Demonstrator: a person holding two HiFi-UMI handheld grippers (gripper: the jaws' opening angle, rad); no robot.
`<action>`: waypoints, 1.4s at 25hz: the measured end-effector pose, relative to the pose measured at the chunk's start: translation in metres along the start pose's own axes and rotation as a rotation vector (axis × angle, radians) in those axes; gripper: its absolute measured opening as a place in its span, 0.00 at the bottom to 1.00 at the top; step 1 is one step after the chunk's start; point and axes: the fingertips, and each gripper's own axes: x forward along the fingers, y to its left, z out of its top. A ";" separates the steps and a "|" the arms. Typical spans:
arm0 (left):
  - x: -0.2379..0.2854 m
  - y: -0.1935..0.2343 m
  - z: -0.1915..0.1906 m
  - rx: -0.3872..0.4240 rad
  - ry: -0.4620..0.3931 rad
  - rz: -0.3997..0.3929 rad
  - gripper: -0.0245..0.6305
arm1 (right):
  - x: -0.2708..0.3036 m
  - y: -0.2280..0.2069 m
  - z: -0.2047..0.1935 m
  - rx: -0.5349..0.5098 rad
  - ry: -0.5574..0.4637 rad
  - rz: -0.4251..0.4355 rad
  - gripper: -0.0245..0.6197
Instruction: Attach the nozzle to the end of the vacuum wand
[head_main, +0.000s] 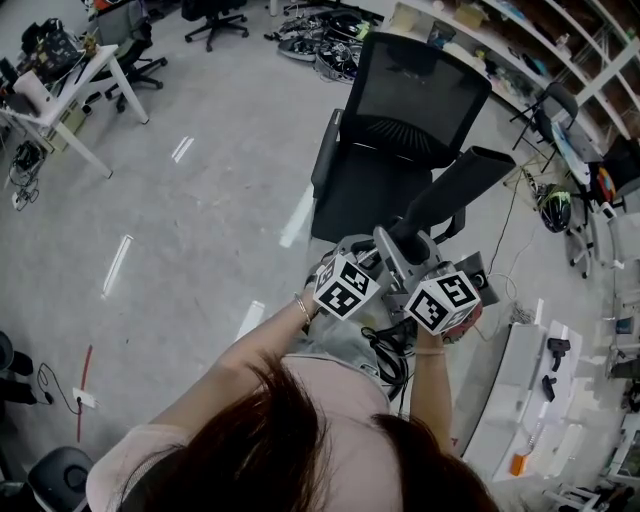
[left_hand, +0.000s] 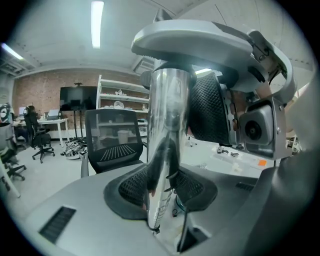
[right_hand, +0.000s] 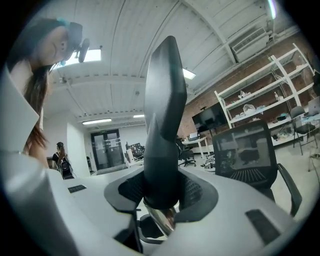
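Note:
In the head view both grippers sit close together in front of the person's lap. My left gripper (head_main: 352, 282) is shut on the shiny silver vacuum wand (head_main: 393, 262). In the left gripper view the wand (left_hand: 167, 150) stands upright between the dark pads (left_hand: 125, 192). My right gripper (head_main: 445, 298) is shut on the dark grey nozzle (head_main: 455, 190), which slants up to the right. In the right gripper view the nozzle (right_hand: 162, 125) rises between the pads (right_hand: 125, 192), and the wand's silver end (right_hand: 161, 220) shows just under its round base, touching it.
A black mesh office chair (head_main: 400, 120) stands right ahead of the grippers. A white table (head_main: 520, 400) with small tools is at the right, shelves (head_main: 560, 50) behind it. A desk (head_main: 70, 90) and more chairs stand at the far left. A black cable (head_main: 390, 352) lies on the lap.

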 end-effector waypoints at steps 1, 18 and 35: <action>0.000 -0.001 0.000 0.002 0.000 -0.002 0.27 | 0.001 0.002 -0.001 -0.008 0.004 0.006 0.31; 0.000 0.002 0.000 0.018 0.001 -0.025 0.27 | 0.008 0.010 -0.008 -0.181 0.042 -0.027 0.31; 0.005 -0.002 0.001 0.051 0.003 -0.036 0.27 | 0.005 0.003 -0.009 -0.257 0.026 -0.172 0.31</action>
